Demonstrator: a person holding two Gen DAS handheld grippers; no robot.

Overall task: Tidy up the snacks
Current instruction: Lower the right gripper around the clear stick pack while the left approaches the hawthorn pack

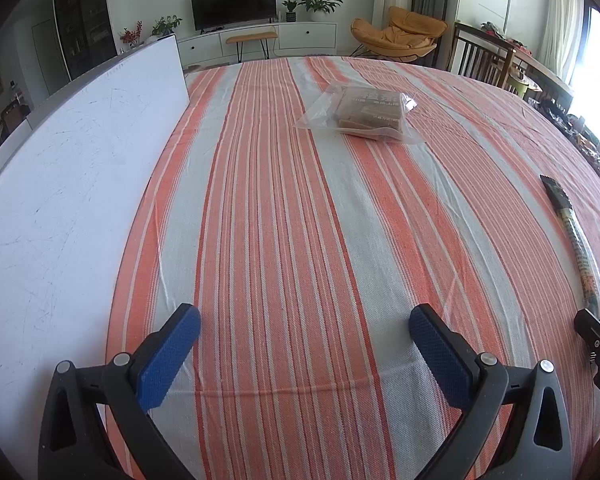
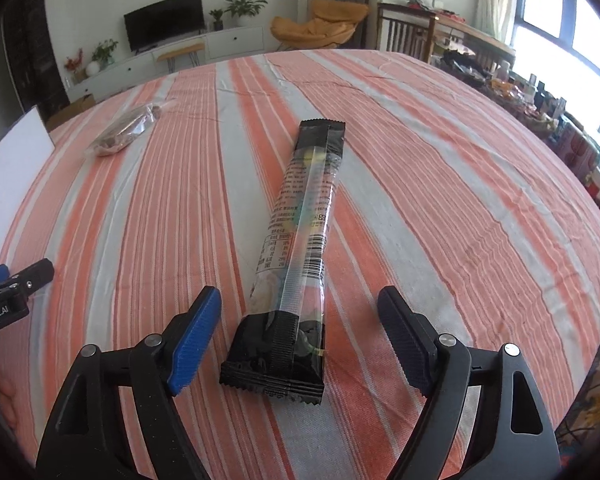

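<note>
Both tools gape: right tool (image 2: 300,338) straddles the snack stick (image 2: 300,224); left tool (image 1: 304,350) seemingly over bare cloth (image 1: 268,200).

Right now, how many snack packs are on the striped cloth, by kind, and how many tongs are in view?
Long black stick pack: 1
Clear bag of brown snack pieces: 1
Snack total: 2
Open tongs: 2, the left tongs and the right tongs
Total: 4
</note>
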